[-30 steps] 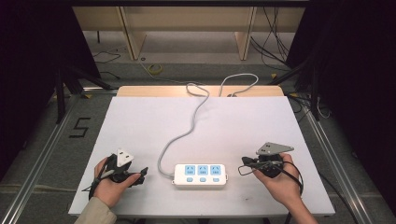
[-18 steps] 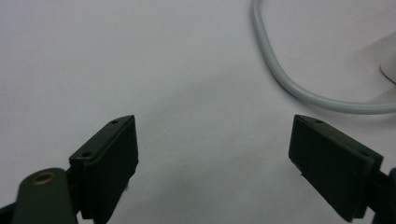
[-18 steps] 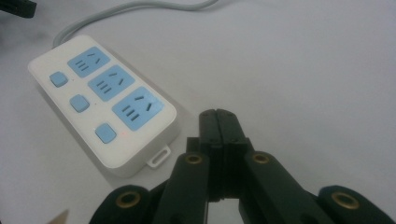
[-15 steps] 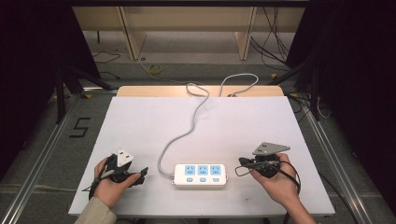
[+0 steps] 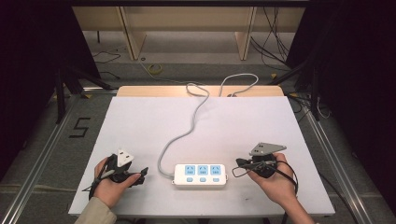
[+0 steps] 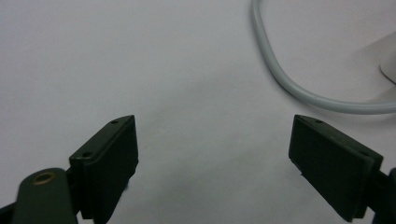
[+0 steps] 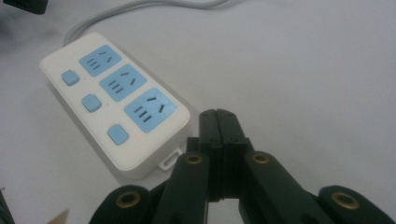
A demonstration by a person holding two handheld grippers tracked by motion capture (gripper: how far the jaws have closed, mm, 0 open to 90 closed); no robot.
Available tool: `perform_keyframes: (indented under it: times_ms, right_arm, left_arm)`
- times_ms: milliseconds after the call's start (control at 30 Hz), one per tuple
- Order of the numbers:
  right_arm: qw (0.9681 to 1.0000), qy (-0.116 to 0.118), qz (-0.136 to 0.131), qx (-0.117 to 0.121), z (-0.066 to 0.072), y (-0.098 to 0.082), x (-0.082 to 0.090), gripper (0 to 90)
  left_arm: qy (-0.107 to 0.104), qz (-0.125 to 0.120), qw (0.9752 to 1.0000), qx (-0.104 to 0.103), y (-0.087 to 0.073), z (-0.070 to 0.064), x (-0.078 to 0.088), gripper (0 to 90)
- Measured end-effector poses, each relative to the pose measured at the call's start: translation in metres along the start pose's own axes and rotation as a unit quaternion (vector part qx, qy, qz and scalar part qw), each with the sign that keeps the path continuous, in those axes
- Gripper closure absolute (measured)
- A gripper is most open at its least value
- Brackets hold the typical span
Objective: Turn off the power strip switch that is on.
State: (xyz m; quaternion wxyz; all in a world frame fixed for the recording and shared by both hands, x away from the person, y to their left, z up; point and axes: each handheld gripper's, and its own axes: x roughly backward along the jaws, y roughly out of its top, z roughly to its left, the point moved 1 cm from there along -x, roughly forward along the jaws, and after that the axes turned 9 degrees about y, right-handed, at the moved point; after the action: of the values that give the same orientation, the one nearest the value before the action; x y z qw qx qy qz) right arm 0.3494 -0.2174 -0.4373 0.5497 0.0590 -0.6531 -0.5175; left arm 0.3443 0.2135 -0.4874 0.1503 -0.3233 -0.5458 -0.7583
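Power strip [image 5: 202,174] between gaping left tool [image 6: 212,170], closed right tool [image 7: 223,122]

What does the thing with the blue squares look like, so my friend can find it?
Look at the white table, near its front edge, between the person's two hands. The power strip is a flat white box with a grey cord snaking to the far edge. It alone has three blue sockets, each with a blue button.

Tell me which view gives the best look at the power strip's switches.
The right gripper view: the power strip lies close, its three blue switches each distinct beside a socket. The high view shows the whole strip, but the switches are tiny. The left gripper view catches just a white corner and the cord.
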Motion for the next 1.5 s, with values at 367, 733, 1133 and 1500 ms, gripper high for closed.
perform_keyframes:
  times_ms: [367,733,1133,1500]
  right_arm:
    - [0.9999,0.008,0.008,0.005,0.004,0.003,-0.004,90.0]
    - [0.9998,0.013,0.014,0.009,0.007,0.006,-0.007,90.0]
    - [0.9994,0.021,0.022,0.016,0.011,0.009,-0.012,90.0]
    - [0.9988,0.030,0.031,0.022,0.015,0.013,-0.016,90.0]
  left_arm:
    - [0.000,0.000,1.0000,0.000,0.000,0.000,0.000,15.5]
    - [-0.001,-0.002,1.0000,0.000,0.000,-0.001,0.000,15.5]
    - [-0.001,-0.001,1.0000,-0.001,0.001,-0.002,0.000,15.5]
    - [-0.002,-0.001,1.0000,-0.001,0.001,-0.002,0.000,15.5]
